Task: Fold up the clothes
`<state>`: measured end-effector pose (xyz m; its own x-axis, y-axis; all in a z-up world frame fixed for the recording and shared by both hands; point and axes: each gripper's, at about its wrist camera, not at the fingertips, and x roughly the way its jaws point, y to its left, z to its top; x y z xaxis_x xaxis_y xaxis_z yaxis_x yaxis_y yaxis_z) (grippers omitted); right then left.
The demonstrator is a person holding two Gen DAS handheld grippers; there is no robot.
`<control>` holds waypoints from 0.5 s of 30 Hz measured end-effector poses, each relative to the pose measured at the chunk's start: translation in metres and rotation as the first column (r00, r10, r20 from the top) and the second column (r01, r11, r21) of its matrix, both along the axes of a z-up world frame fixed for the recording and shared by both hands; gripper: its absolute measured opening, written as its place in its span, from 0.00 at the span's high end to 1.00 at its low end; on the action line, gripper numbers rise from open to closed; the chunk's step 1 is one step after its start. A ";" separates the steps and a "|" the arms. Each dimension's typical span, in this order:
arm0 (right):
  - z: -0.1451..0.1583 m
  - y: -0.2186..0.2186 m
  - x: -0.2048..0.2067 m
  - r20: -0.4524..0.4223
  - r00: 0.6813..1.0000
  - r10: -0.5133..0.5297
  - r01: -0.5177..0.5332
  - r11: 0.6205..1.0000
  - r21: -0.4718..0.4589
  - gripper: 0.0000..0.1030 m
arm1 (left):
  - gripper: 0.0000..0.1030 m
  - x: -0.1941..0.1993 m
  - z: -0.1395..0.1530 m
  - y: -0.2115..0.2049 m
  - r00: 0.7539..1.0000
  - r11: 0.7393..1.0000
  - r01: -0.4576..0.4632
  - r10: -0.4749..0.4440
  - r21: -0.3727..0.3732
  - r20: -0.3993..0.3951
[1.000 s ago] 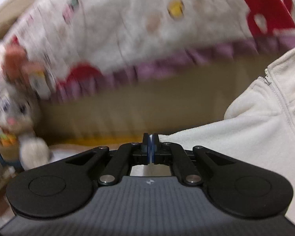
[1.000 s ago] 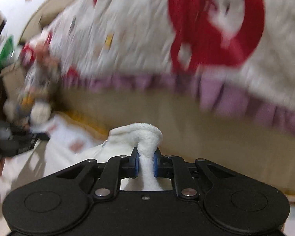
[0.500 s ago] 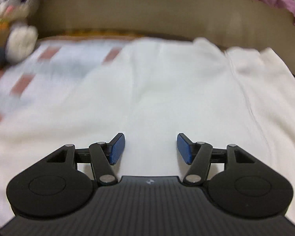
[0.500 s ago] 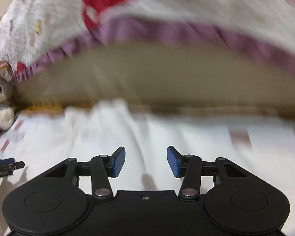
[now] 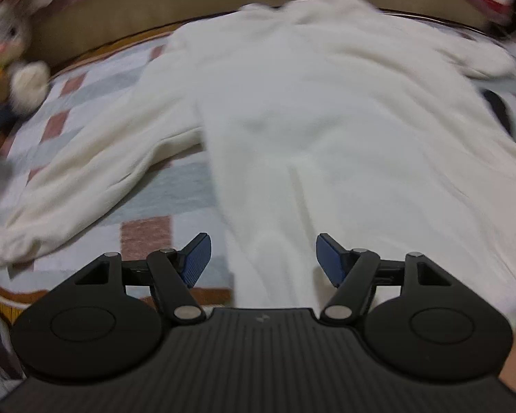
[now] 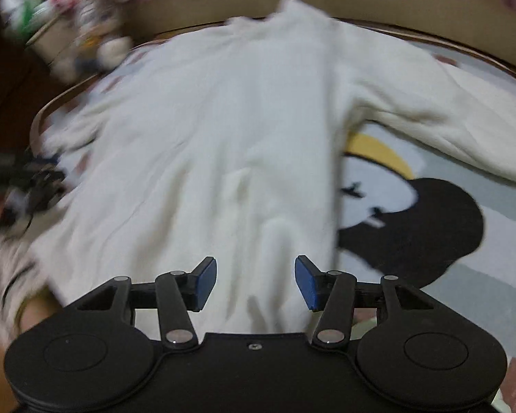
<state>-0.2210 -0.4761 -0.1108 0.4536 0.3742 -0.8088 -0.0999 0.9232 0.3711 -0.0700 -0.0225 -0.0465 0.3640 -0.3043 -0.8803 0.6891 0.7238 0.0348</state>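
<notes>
Sweater [image 5: 326, 110]: white fleece one, spread flat on the patchwork bedspread [image 5: 175, 189], collar at the far end, sleeves out to both sides.
Stuffed bunny [image 5: 7, 51]: far left by the beige headboard, pretty blurry.
Left gripper [image 5: 263, 258]: jaws opening, nothing pinched, hanging over the sweater's near hem.
Right gripper [image 6: 256, 282]: same deal, jaws opening and empty above the hem.
Penguin print [image 6: 412, 220]: on the bedspread, right of the sweater.
</notes>
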 end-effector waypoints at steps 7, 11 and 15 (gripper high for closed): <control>0.006 0.020 -0.035 0.050 0.984 0.169 -0.167 0.985 -0.040 0.45 | 0.34 -0.057 0.023 -0.020 0.971 0.972 0.233 -0.231 0.014 -0.067; 0.006 0.010 -0.056 0.024 0.984 0.175 -0.173 0.981 -0.085 0.45 | 0.33 -0.079 0.014 -0.039 0.936 0.935 0.346 -0.337 0.084 -0.105; 0.006 0.010 -0.085 0.033 0.978 0.208 -0.201 0.970 -0.138 0.42 | 0.30 -0.095 0.000 -0.060 0.924 0.913 0.381 -0.372 0.146 -0.089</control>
